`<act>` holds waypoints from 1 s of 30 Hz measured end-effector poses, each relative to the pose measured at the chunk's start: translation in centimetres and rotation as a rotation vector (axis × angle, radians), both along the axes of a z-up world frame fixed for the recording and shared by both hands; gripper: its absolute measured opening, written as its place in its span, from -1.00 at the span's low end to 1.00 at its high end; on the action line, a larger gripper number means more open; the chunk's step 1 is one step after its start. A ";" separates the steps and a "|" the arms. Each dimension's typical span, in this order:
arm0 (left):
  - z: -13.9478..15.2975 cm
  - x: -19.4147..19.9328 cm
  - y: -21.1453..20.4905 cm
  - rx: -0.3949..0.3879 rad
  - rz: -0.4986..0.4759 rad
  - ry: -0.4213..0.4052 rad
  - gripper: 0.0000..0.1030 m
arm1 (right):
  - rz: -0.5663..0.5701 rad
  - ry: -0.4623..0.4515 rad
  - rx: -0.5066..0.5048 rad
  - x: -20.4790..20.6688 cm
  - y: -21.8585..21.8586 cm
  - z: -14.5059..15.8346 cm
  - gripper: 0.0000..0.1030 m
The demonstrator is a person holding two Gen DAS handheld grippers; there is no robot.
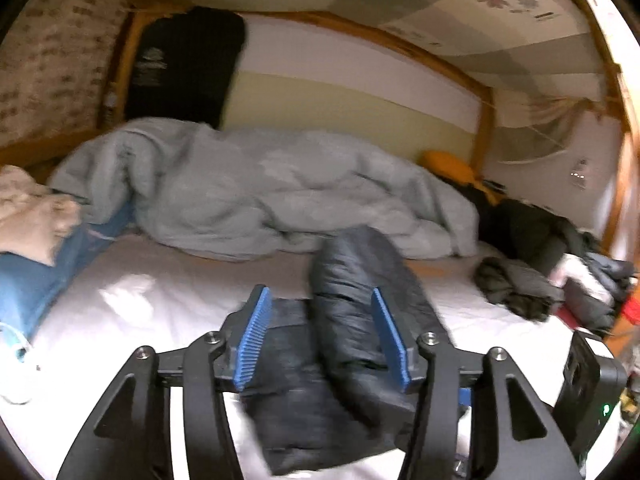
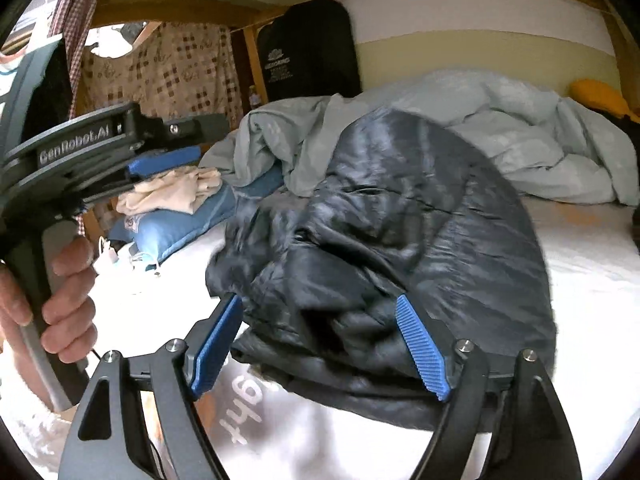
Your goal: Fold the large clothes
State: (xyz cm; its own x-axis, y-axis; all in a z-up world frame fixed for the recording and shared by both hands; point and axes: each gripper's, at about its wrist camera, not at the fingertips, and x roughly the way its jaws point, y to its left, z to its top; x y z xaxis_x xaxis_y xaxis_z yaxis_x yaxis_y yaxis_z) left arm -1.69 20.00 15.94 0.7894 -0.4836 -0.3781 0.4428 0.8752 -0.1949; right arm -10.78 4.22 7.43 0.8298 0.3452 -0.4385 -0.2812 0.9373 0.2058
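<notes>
Now, what I see from my two grippers:
Jacket: a dark padded jacket point(image 2: 384, 248) lies bunched on the white sheet point(image 2: 592, 280) near the front edge of the bed.
Left gripper point(image 1: 320, 336): my jaws stand partly apart; a sleeve-like fold of the jacket point(image 1: 360, 300) runs between the blue pads point(image 1: 256, 336), but I see no squeeze on it.
Right gripper point(image 2: 320, 344): my jaws are wide, pads on either side of the jacket's near edge, not pressing it.
Hand point(image 2: 68, 300): a person's hand grips the left gripper's handle at the left of the right view.
Behind: a rumpled grey duvet point(image 1: 260, 192) lies along the wall.
Left side: a blue pillow point(image 2: 188, 224) carries cream cloth point(image 2: 172, 192).
Far right: a heap of dark clothes point(image 1: 552, 264).
</notes>
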 end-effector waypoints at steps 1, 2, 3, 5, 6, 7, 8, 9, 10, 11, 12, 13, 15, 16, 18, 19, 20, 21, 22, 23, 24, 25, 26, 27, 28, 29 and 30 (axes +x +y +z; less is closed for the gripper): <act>-0.1 0.2 -0.5 -0.006 -0.028 0.020 0.12 | -0.014 -0.004 0.010 -0.4 -0.8 0.2 0.56; -0.2 0.5 -1.2 -0.005 -0.046 0.040 0.15 | -0.038 -0.010 0.021 -0.9 -1.9 0.5 0.56; -0.5 0.9 -1.9 0.006 -0.054 0.067 0.19 | -0.057 -0.014 0.028 -1.1 -2.6 0.8 0.56; -1.3 1.9 -3.4 0.034 -0.057 0.118 0.33 | -0.114 -0.022 0.041 -1.5 -4.8 1.3 0.56; -2.0 2.6 -4.2 0.053 -0.058 0.155 0.40 | -0.140 -0.023 0.042 -1.6 -5.8 1.4 0.56; -2.6 3.2 -4.9 0.068 -0.056 0.189 0.40 | -0.170 -0.021 0.038 -1.7 -7.2 1.6 0.56; -3.5 3.9 -5.5 0.090 -0.054 0.230 0.40 | -0.194 -0.018 0.032 -1.7 -8.2 1.7 0.56; -4.5 4.6 -6.2 0.115 -0.055 0.278 0.40 | -0.221 -0.015 0.028 -1.7 -9.4 1.9 0.56; -5.3 5.0 -6.7 0.130 -0.055 0.309 0.40 | -0.239 -0.015 0.028 -1.8 -10.3 2.0 0.56; -6.2 5.4 -7.0 0.140 -0.052 0.334 0.40 | -0.255 -0.014 0.030 -1.6 -11.2 2.3 0.56; -6.7 5.5 -7.2 0.142 -0.050 0.345 0.39 | -0.267 -0.014 0.029 -1.6 -12.0 2.5 0.56; -7.1 5.5 -7.2 0.136 -0.050 0.348 0.16 | -0.281 -0.013 0.026 -1.6 -12.9 2.6 0.56; -6.9 5.0 -6.7 0.106 -0.061 0.333 -0.47 | -0.290 -0.009 0.019 -1.3 -14.1 2.6 0.56; -6.6 4.5 -6.4 0.096 -0.060 0.311 -0.71 | -0.289 -0.007 0.016 -1.3 -14.6 2.4 0.56; -5.6 3.2 -5.6 0.066 -0.058 0.246 -0.84 | -0.290 -0.009 0.007 -1.1 -15.2 2.1 0.57; -5.0 2.3 -5.2 0.049 -0.057 0.210 -0.86 | -0.287 -0.009 0.005 -1.1 -15.4 1.8 0.57; -4.4 1.6 -4.8 0.040 -0.054 0.177 -0.86 | -0.280 -0.005 0.006 -1.0 -15.5 1.5 0.57; -3.9 0.9 -4.5 0.037 -0.044 0.148 -0.86 | -0.269 0.003 0.009 -0.8 -15.5 1.2 0.57; -3.5 0.3 -4.2 0.038 -0.024 0.126 -0.86 | -0.250 0.015 0.012 -0.4 -15.3 0.8 0.56; -3.3 -0.2 -3.7 0.035 0.004 0.110 -0.86 | -0.230 0.026 0.011 0.0 -15.0 0.4 0.56; -3.2 -0.4 -3.1 0.027 0.029 0.109 -0.87 | -0.209 0.036 0.005 0.2 -14.7 0.0 0.56; -3.2 -0.4 -2.4 0.019 0.055 0.120 -0.87 | -0.192 0.043 -0.001 0.4 -14.3 -0.4 0.56; -3.4 -0.2 -1.8 0.017 0.079 0.141 -0.87 | -0.178 0.050 -0.003 0.6 -14.0 -0.7 0.57; -3.8 0.2 -1.3 0.023 0.101 0.167 -0.87 | -0.160 0.060 0.004 0.8 -13.6 -1.2 0.56; -4.2 0.6 -0.9 0.034 0.126 0.192 -0.86 | -0.141 0.074 0.016 1.1 -13.2 -1.7 0.56; -4.9 1.2 -0.5 0.054 0.166 0.233 -0.86 | -0.125 0.089 0.028 1.3 -12.8 -2.2 0.56; -5.8 1.9 0.0 0.066 0.200 0.278 -0.86 | -0.112 0.104 0.038 1.6 -12.5 -2.7 0.56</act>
State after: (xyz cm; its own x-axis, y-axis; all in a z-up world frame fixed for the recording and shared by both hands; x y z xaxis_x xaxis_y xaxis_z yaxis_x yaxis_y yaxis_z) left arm 0.17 19.96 10.13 0.7287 -0.2970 -0.6170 0.1993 0.9540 -0.2237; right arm -9.15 -8.24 4.74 0.8149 0.2711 -0.5123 -0.1511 0.9527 0.2638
